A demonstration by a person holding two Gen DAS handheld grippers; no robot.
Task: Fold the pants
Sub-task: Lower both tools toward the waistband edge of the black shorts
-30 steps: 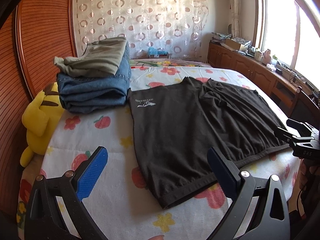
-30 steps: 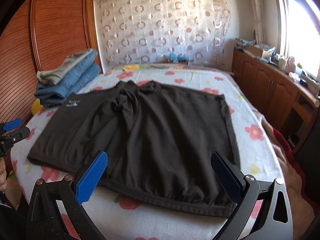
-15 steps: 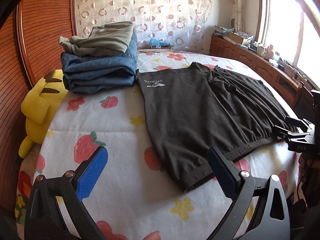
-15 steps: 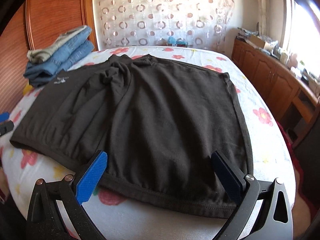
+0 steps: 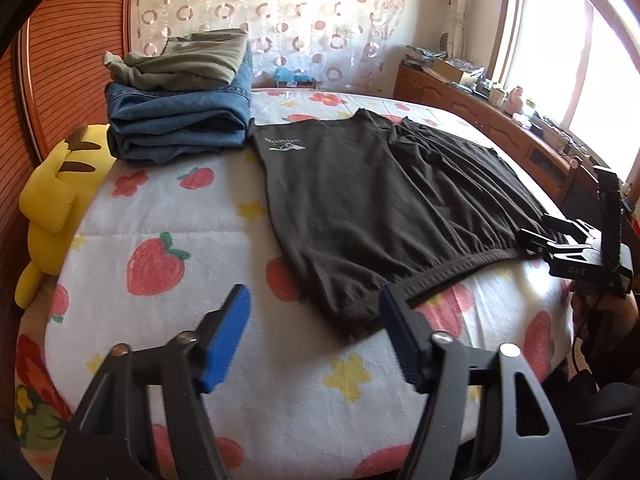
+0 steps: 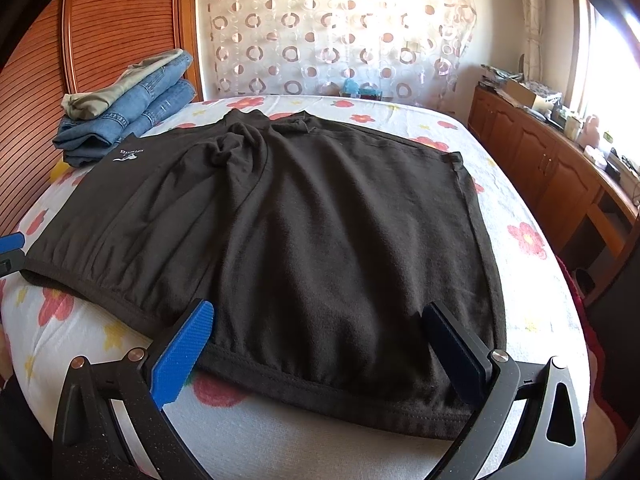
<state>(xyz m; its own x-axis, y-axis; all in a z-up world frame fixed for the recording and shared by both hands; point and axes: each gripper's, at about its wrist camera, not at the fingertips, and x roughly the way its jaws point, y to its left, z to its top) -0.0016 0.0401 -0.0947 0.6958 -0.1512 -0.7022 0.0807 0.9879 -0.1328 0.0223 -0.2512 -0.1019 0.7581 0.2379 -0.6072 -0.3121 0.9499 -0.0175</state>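
Both tongs stand wide apart with nothing between them: the left tongs (image 5: 314,330), ribbed blue pads on black arms, sit at the bottom of the frame at the near waistband corner of the pants (image 5: 372,204), and the right tongs (image 6: 318,338) straddle the stitched waistband at the lower centre. Dark, soft and matte, the pants lie spread flat across the middle of the bed (image 6: 516,216) on its flower-and-strawberry quilt, bunched at the crotch, a small white logo (image 5: 285,145) near the folded jeans (image 5: 180,124) at upper left.
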